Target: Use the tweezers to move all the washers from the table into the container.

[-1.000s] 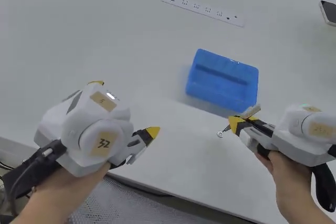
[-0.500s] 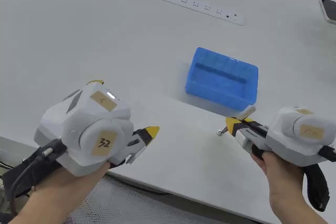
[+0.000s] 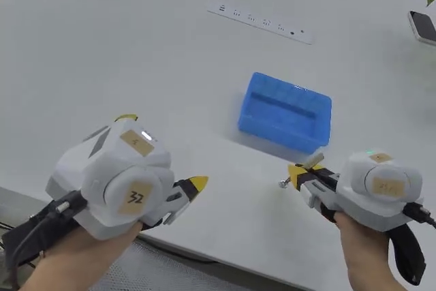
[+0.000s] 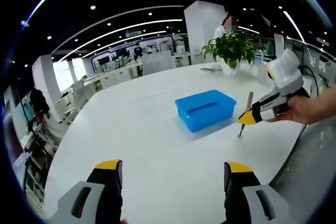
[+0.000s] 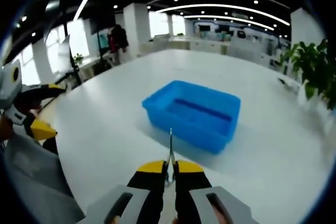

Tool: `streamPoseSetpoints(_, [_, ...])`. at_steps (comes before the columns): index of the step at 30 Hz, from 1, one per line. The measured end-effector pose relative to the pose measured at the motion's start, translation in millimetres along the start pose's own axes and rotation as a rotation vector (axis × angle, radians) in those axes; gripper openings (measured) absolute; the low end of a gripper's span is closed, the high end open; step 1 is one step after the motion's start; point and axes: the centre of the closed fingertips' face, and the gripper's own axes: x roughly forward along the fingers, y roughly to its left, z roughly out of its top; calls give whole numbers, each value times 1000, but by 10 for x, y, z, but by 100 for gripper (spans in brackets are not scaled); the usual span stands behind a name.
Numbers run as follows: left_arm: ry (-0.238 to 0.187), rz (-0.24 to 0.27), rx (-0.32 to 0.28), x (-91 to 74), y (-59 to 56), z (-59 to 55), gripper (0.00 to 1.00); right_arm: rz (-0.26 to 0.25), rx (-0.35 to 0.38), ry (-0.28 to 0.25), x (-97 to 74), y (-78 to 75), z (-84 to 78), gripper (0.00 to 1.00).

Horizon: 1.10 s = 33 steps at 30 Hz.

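One blue container (image 3: 286,110) is set open on the white surface (image 3: 136,52); its inside is seen as plain blue. A small washer (image 3: 283,183) is found near it, at the tip of the tweezers (image 3: 313,161), which are pinched between the right tongs (image 5: 169,167). The left tongs (image 4: 170,169) are held spread, low over the surface's near edge.

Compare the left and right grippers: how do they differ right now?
The left gripper has jaws wide apart, empty; the right gripper is shut on the tweezers. The right gripper sits close to the blue container, the left gripper farther off. Both have yellow-tipped jaws and hover above the white table.
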Motion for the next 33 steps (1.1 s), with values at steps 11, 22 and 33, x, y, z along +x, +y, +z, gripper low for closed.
streamPoseSetpoints(11, [-5, -83, 22, -49, -137, 124, 82, 31, 39, -79, -194, -6, 336, 3])
streamPoseSetpoints(22, [-6, -137, -3, -68, -225, 183, 84, 8, 20, -164, -237, -56, 821, 3])
streamPoseSetpoints(33, [-28, -202, -32, -105, -308, 305, 88, -28, -46, -195, -47, -152, 1141, 3])
